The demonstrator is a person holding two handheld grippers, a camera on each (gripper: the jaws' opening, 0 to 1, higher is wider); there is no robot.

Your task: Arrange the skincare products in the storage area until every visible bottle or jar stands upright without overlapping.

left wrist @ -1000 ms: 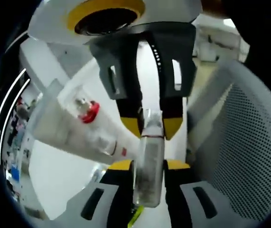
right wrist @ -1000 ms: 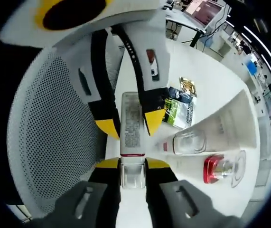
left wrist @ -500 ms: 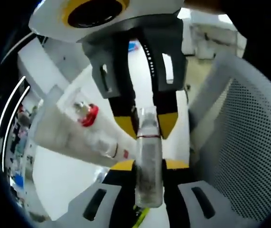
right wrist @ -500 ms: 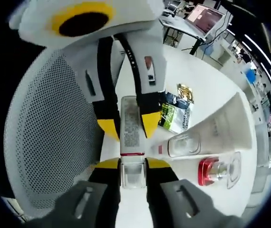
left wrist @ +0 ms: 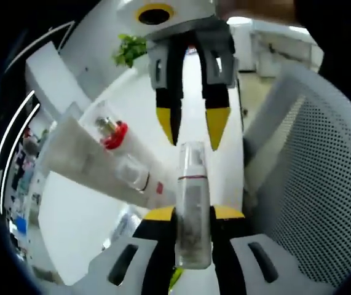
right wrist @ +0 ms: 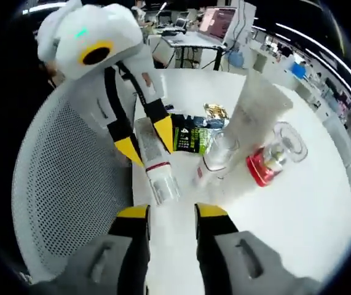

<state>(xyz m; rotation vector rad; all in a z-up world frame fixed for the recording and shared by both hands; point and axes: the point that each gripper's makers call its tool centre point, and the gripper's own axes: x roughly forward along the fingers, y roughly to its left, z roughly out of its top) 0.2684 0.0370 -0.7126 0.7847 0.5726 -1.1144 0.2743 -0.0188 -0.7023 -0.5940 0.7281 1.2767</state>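
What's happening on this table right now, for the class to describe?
A person works two handheld grippers over a white table. The left gripper is shut on a clear bottle. The right gripper stands open, apart from that bottle. A white tube and a red-capped bottle lie nearby, not upright.

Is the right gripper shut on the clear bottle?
No: the right gripper stands open, apart from the clear bottle, which the left gripper holds.

Bottle (left wrist: 192, 209) base behind left gripper (left wrist: 190, 215)
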